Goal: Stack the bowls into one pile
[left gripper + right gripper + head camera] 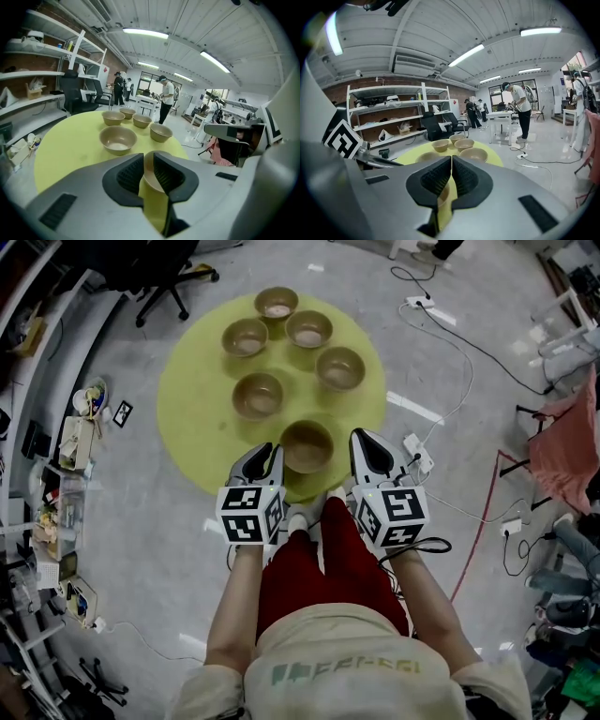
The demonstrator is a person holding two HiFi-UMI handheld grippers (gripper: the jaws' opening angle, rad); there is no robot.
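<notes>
Six tan bowls stand apart on a round yellow table [187, 399], none stacked. The nearest bowl [307, 445] sits at the table's front edge, between my two grippers. My left gripper [274, 452] hovers just left of its rim, jaws parted by a narrow gap, through which that bowl [150, 176] shows; nothing is held. My right gripper [360, 439] is a little right of the bowl, shut and empty. Further out are a middle bowl [258, 396], a right one [340, 368] and three at the back [277, 303]. The left gripper view shows several bowls [118, 139] ahead.
A black office chair [169, 282] stands beyond the table at the left. Cluttered shelves [66, 456] line the left wall. A power strip and cables [417, 451] lie on the floor to the right, near a red cloth [567, 446]. People stand far off [520, 110].
</notes>
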